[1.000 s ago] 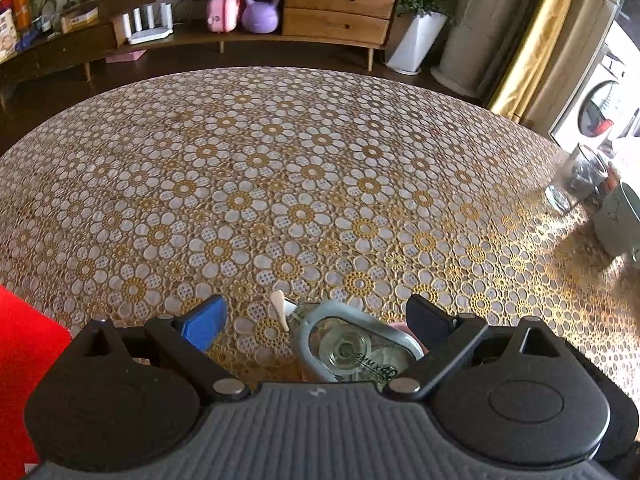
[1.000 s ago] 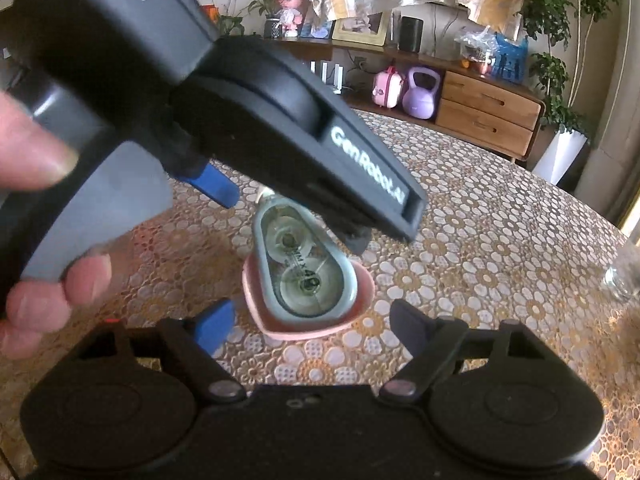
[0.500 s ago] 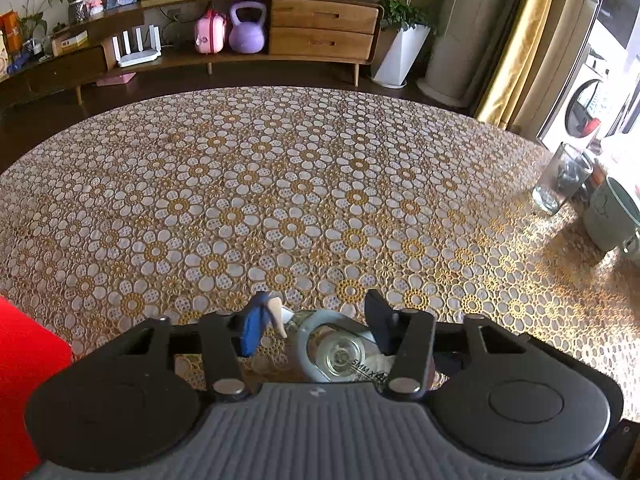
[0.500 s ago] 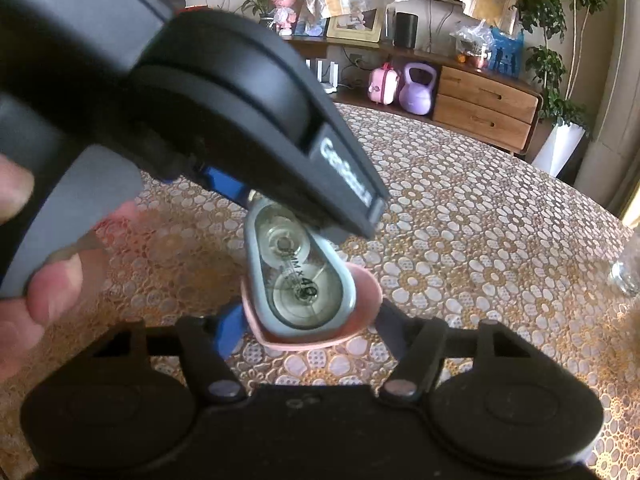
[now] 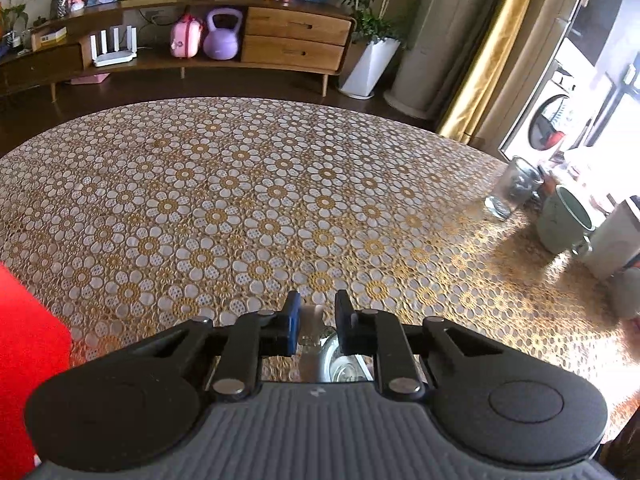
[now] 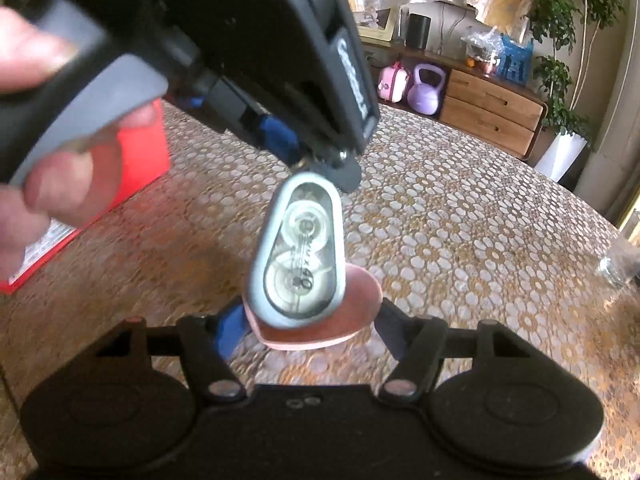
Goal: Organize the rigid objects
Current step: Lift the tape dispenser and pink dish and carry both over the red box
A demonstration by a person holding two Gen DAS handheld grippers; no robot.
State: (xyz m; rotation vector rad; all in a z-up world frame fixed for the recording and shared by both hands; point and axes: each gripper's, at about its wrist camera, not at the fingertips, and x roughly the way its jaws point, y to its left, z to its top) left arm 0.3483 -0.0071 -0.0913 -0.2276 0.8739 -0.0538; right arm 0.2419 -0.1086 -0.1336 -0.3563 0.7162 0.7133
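Since a second ago the left tool (image 5: 316, 320) has narrowed from wide apart to clamped on the tape dispenser's (image 5: 340, 364) nozzle, low in the left wrist frame, above the flowered table (image 5: 240, 200); a glass (image 5: 514, 188) and mug (image 5: 564, 220) stand at right.

From the right wrist, the dispenser (image 6: 298, 252), marked "x 40", hangs tilted at centre from the left tool (image 6: 320, 164), lifted off the pink dish (image 6: 320, 328). The right tool (image 6: 310, 326) grips that dish at lower centre. Partial white lettering on the left tool's body is unreadable. A red box (image 6: 136, 164) lies at left.
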